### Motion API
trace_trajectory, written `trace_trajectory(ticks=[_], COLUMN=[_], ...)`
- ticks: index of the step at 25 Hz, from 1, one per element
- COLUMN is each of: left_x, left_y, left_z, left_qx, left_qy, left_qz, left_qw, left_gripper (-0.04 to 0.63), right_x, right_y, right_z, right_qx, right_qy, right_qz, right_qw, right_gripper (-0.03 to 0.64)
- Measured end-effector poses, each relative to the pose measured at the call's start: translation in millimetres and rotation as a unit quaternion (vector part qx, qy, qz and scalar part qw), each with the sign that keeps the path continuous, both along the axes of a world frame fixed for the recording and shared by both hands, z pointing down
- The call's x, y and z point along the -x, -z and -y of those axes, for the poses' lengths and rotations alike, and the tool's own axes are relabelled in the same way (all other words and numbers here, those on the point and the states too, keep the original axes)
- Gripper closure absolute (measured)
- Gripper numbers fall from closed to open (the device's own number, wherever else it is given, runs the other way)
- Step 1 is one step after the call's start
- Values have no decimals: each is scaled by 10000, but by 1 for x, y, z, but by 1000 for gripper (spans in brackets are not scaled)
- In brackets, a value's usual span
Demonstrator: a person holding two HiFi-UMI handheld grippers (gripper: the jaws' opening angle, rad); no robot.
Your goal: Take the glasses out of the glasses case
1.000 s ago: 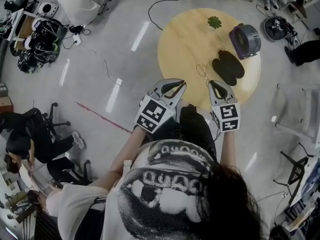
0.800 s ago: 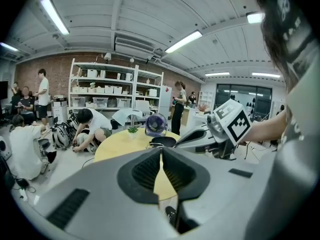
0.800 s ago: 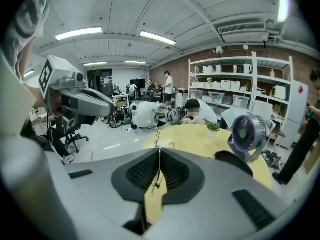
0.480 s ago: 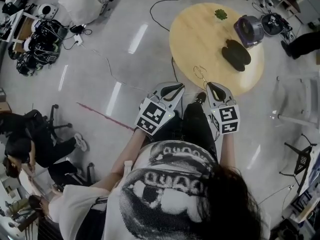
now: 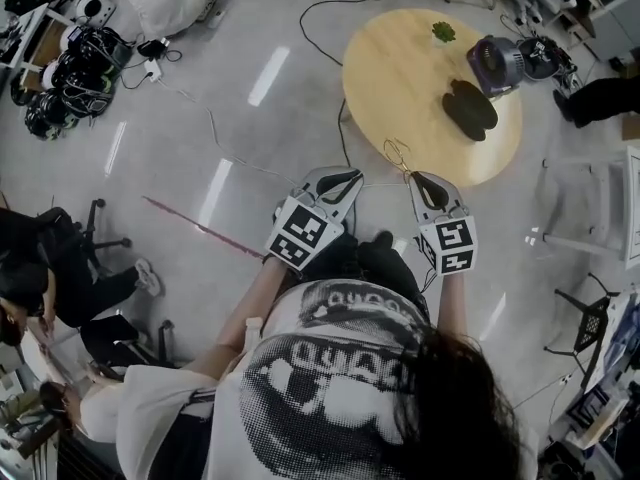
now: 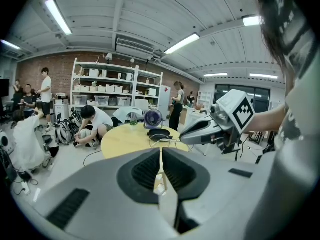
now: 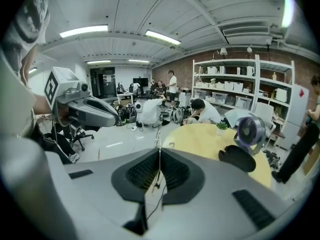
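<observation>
The right tool is closed on the glasses. A thin wire part of the frame is seen pinched between its pads in the right gripper view, and the rest sticks out beyond the tip. The left tool is held just to the left, level with it. Its jaws are drawn together to a narrow slit, and nothing can be made out in the slit.

In the head view the glasses are seen at the far end of the right tool, over the near left edge of the round wooden surface. The glasses case lies open on the surface, far and to the right of the glasses and well apart from both tools. A purple fan stands just beyond the case at the far right rim, and a small green plant near the far edge.

The middle and left of the surface are bare. Open floor is seen to the left of it, crossed by a thin cable.
</observation>
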State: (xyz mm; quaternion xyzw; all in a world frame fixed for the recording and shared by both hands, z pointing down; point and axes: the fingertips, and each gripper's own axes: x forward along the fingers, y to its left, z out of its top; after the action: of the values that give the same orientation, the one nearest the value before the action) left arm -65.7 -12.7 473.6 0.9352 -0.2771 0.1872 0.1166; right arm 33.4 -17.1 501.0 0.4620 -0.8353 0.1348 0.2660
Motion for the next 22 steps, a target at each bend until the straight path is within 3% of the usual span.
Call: trace_trajectory(ticks=[7,22], left_x=[-10,-91], left_y=[-3,4], left_z=[-5,-73], left_qx=[-36,-238], left_qy=[64,385], left_qz=[108,251], left_qw=[9999,9987], left_gripper=[574,574], right_x=[-15,-101], right_y=[1,-2], right_z=[-22,-105], right_qx=[77,31], right_qy=[50,155], right_qz=[20,296], right_qw=[10000,9994], right_gripper=[606,606])
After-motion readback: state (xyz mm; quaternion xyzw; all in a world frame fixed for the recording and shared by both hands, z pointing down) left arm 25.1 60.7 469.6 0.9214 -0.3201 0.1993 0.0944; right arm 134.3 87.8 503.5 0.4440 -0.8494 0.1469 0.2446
